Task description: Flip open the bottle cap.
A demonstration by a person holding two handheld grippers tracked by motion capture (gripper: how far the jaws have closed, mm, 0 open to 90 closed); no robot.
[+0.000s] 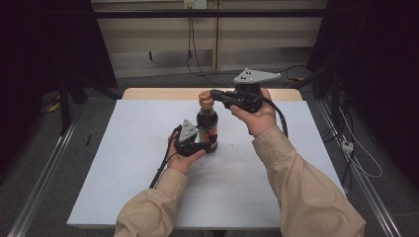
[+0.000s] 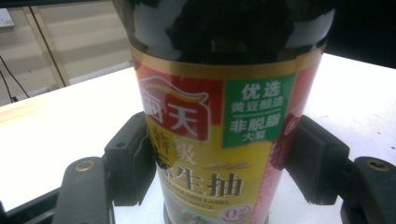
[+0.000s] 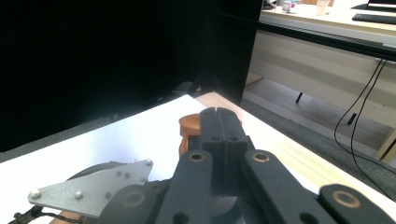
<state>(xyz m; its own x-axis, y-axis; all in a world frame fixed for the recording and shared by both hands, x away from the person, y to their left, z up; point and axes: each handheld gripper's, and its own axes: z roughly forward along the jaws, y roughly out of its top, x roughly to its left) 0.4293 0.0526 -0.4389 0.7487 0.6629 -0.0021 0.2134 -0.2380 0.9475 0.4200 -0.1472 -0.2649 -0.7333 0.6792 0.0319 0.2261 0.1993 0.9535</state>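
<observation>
White table (image 1: 123, 163): dark sauce bottle (image 1: 206, 126), yellow-red label, brown cap (image 1: 205, 99)

One sauce bottle (image 1: 207, 123), one table (image 1: 123, 163), two grippers: left gripper (image 1: 197, 143), right gripper (image 1: 217, 94).

dim, dark edges | table (image 1: 123, 163) washed bright | close bottle (image 2: 224, 140) soft

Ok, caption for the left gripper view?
Left gripper clamps the lower body of an upright soy sauce bottle standing on the white table.
</observation>
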